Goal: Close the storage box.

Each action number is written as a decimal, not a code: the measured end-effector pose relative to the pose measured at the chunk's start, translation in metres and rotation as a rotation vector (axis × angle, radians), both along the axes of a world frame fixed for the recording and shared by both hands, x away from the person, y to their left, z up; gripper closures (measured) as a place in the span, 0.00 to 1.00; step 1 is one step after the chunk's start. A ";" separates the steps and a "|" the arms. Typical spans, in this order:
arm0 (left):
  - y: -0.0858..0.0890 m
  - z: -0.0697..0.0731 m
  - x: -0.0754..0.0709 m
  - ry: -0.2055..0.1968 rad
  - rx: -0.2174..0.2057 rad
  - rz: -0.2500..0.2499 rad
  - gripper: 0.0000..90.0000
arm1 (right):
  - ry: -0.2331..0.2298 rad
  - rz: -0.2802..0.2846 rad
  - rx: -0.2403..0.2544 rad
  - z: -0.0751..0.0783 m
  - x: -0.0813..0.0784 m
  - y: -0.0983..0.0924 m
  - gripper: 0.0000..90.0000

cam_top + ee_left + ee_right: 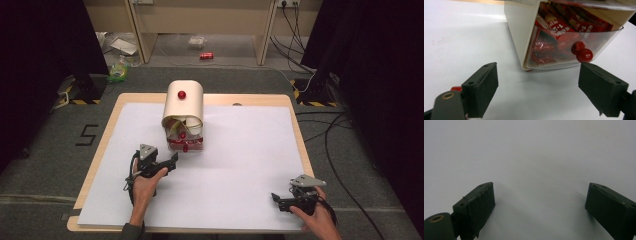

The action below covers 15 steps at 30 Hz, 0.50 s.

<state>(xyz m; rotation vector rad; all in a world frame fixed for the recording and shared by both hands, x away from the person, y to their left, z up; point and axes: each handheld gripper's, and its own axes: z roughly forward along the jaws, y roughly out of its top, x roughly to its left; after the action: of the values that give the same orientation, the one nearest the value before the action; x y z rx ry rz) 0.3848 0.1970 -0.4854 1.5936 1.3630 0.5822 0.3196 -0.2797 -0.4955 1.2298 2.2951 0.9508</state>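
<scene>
White table [240, 150] | left claw [537, 85] agape, aimed at snack box [564, 37] | right claw [541, 207] agape, resting low

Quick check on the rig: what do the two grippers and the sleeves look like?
Both the left gripper and right gripper are black, with flat rectangular padded jaws, a grey three-cornered plate on top and a black trailing cable. A dark sleeve cuff shows on the left forearm.

Cream box [183, 102] with red knob [181, 94] holds red wrappers [554, 32]; white table sheet [240, 160].
</scene>
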 end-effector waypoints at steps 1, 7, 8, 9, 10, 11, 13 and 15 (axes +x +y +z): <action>0.000 0.000 -0.001 0.001 0.003 -0.001 0.18 | -0.001 0.001 -0.001 0.000 0.000 0.000 0.10; 0.002 0.005 -0.005 -0.005 0.018 -0.008 0.18 | 0.000 0.000 0.000 0.000 0.000 0.000 0.10; 0.002 0.006 -0.006 -0.007 0.016 -0.008 0.18 | 0.000 0.000 0.000 0.000 0.000 0.000 0.10; 0.002 0.006 -0.007 -0.009 0.017 -0.009 0.18 | 0.000 0.000 0.000 0.000 0.000 0.000 0.10; 0.003 0.007 -0.008 -0.011 0.017 -0.009 0.18 | 0.000 0.000 0.000 0.000 0.000 0.000 0.10; 0.003 0.008 -0.009 -0.013 0.017 -0.009 0.17 | 0.000 0.000 -0.001 0.000 0.000 0.000 0.10; 0.004 0.010 -0.010 -0.018 0.017 -0.011 0.18 | 0.000 0.000 -0.001 0.000 0.000 0.000 0.10; 0.004 0.011 -0.011 -0.021 0.015 -0.011 0.18 | 0.000 0.000 0.000 0.000 0.000 0.000 0.10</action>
<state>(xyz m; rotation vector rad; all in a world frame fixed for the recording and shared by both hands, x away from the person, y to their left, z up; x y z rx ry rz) 0.3735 0.2012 -0.4749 1.6023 1.3360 0.6021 0.3195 -0.2797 -0.4955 1.2298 2.2953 0.9502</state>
